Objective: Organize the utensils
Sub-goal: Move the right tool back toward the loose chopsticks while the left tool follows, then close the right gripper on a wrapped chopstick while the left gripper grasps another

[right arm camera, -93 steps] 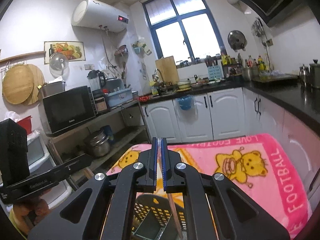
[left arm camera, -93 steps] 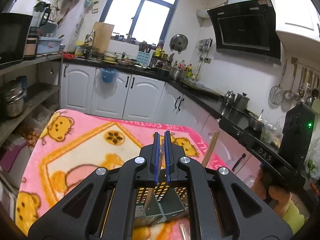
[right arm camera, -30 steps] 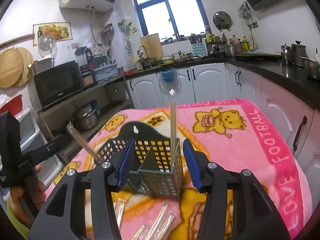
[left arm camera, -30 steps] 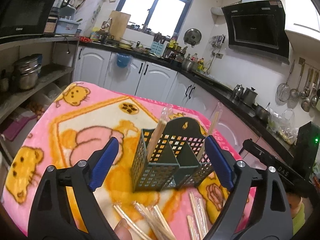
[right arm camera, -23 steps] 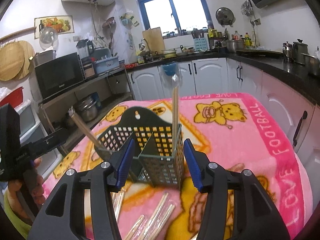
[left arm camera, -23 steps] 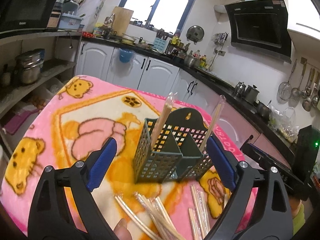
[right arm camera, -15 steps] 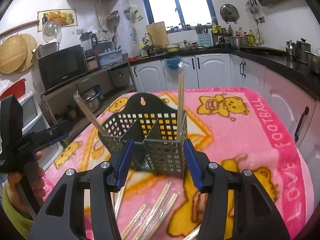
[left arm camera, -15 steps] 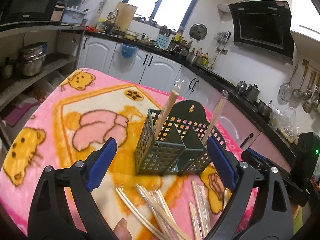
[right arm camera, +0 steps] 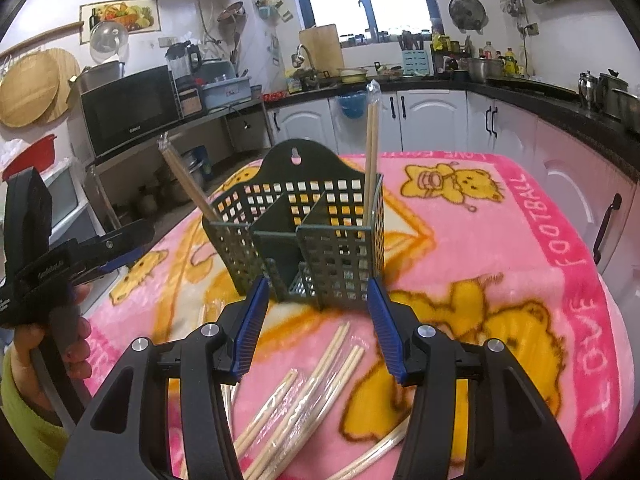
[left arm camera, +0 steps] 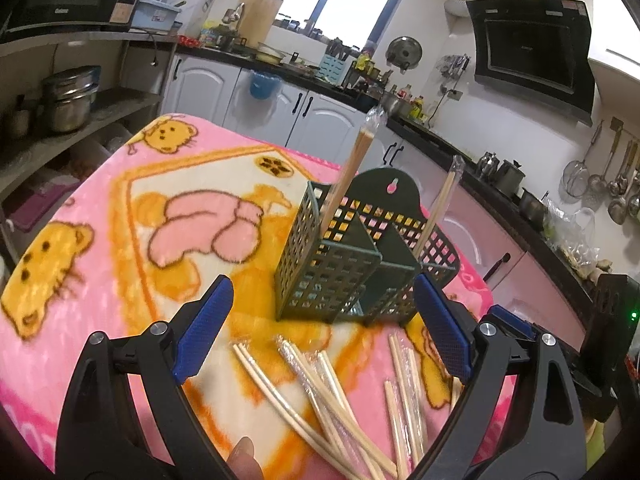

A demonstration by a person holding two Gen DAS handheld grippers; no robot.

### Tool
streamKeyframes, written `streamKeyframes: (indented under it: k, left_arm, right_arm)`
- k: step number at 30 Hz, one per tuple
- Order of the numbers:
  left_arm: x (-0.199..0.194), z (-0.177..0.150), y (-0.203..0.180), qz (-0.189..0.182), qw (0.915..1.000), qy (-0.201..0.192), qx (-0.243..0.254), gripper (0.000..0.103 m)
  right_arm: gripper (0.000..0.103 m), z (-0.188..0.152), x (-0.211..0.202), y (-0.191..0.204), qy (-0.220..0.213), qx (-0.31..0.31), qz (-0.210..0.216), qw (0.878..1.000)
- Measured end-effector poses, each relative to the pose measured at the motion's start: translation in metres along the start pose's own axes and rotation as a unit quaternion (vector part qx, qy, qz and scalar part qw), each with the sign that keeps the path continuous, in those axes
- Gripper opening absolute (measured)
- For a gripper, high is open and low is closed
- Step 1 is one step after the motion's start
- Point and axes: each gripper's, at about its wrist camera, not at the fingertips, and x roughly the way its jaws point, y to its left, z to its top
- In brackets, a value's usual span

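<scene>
A dark green slotted utensil basket [left arm camera: 344,268] [right arm camera: 316,240] stands upright on the pink blanket. One wrapped chopstick pair [left arm camera: 350,172] [right arm camera: 187,182] leans in its one end compartment, and another pair [left arm camera: 439,208] [right arm camera: 371,148] stands in the other. Several wrapped chopstick pairs [left arm camera: 332,392] [right arm camera: 304,392] lie loose on the blanket in front of the basket. My left gripper [left arm camera: 320,332] hangs open above them with nothing between its blue pads. My right gripper [right arm camera: 318,320] is open too and holds nothing.
The pink cartoon blanket [left arm camera: 120,216] [right arm camera: 500,240] covers the table. Each wrist view shows the other gripper beside the table: the right one [left arm camera: 600,344] and the left one [right arm camera: 60,264], held by a hand. White cabinets and a dark counter run behind.
Three seconds ago both grippers were shut on chopstick pairs above the basket. Both are open now and the pairs stand in the basket. Over the last second both sank toward the loose chopsticks.
</scene>
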Motion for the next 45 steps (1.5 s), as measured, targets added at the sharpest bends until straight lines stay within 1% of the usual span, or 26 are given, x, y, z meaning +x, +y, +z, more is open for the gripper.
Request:
streamKeyframes:
  k: [7,17,19,28,30,32,35,38,40,41,45]
  left_arm:
    - [0.006,-0.015,0.003,0.005,0.9997,0.022,-0.001,0.083]
    - [0.019,-0.037,0.006,0.004,0.9981,0.060,-0.008,0.082]
    - [0.022,-0.041,0.007,-0.002,0.9975,0.069,-0.011,0.072]
    - [0.041,-0.052,0.013,-0.014,0.9934,0.108,-0.036,0.051]
    - [0.044,-0.053,0.013,-0.021,0.9922,0.116,-0.041,0.051]
    - [0.049,-0.053,0.013,-0.025,0.9911,0.123,-0.044,0.051]
    - [0.059,-0.054,0.017,-0.033,0.9880,0.139,-0.058,0.049]
    - [0.068,-0.053,0.023,-0.034,0.9852,0.150,-0.074,0.048]
    - [0.071,-0.052,0.027,-0.042,0.9833,0.156,-0.085,0.044]
    - [0.074,-0.051,0.028,-0.042,0.9825,0.158,-0.089,0.044]
    - [0.079,-0.047,0.032,-0.037,0.9819,0.161,-0.092,0.042]
  right_arm:
    - [0.049,-0.012,0.003,-0.002,0.016,0.000,0.001,1.000]
    - [0.049,-0.030,0.009,-0.009,0.045,0.008,-0.003,0.999]
    - [0.049,-0.033,0.011,-0.012,0.052,0.012,-0.004,0.999]
    - [0.049,-0.045,0.022,-0.019,0.082,0.023,-0.010,0.996]
    - [0.048,-0.046,0.025,-0.022,0.088,0.027,-0.004,0.996]
    - [0.043,-0.047,0.030,-0.024,0.097,0.030,-0.003,0.995]
    - [0.038,-0.047,0.039,-0.027,0.112,0.035,-0.004,0.993]
    - [0.036,-0.046,0.050,-0.031,0.126,0.042,-0.004,0.991]
    - [0.035,-0.045,0.060,-0.035,0.137,0.051,-0.001,0.989]
    - [0.035,-0.044,0.064,-0.037,0.142,0.053,-0.003,0.988]
    - [0.031,-0.041,0.078,-0.040,0.157,0.059,-0.003,0.986]
